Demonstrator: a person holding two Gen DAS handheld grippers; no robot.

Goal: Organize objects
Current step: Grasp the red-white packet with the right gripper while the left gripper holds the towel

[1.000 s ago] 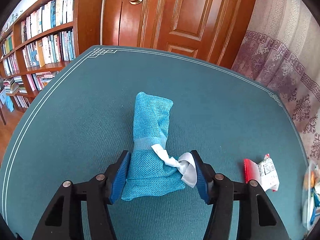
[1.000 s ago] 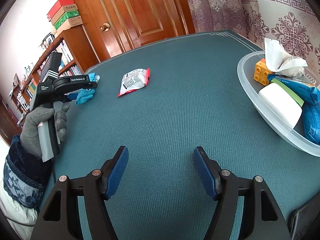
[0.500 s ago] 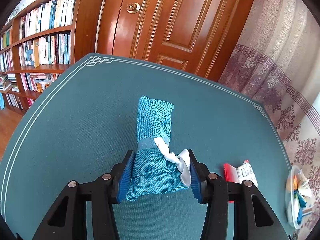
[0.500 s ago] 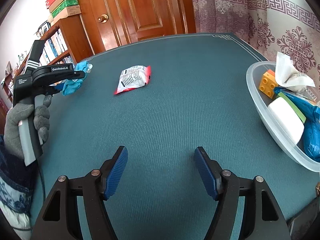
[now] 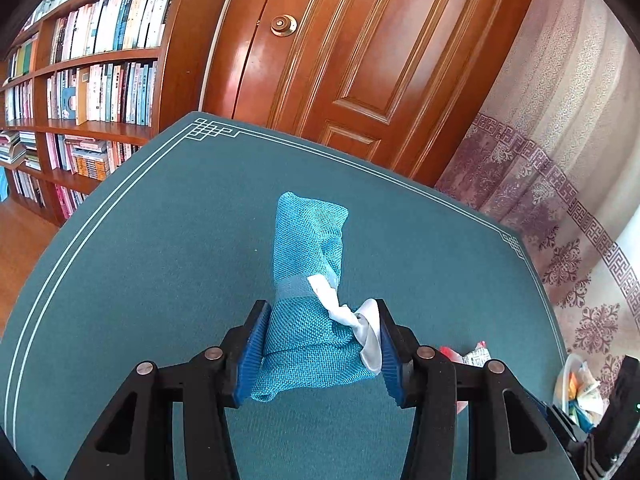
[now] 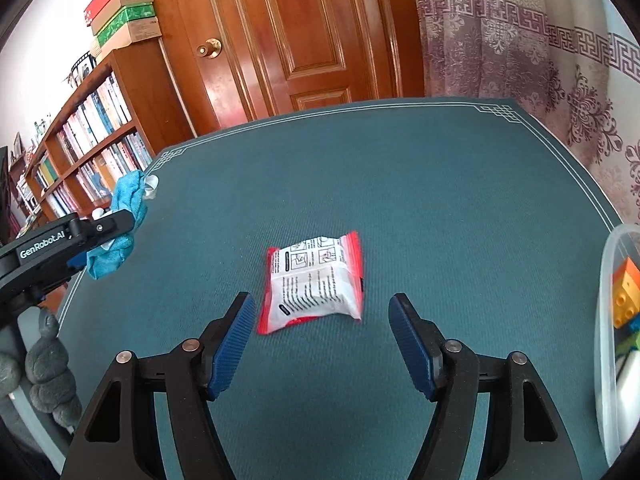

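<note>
Only the right wrist view shows the packet [image 6: 316, 282] whole.

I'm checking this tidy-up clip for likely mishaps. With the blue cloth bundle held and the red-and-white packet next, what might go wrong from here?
1. The left tool pinches only the lower end of the blue cloth bundle; its white ribbon sits against one pad, so the grip may slip.
2. The right tool hangs open before the flat packet, which may slide on the table mat instead of lifting.
3. The clear tub looks crowded.
</note>
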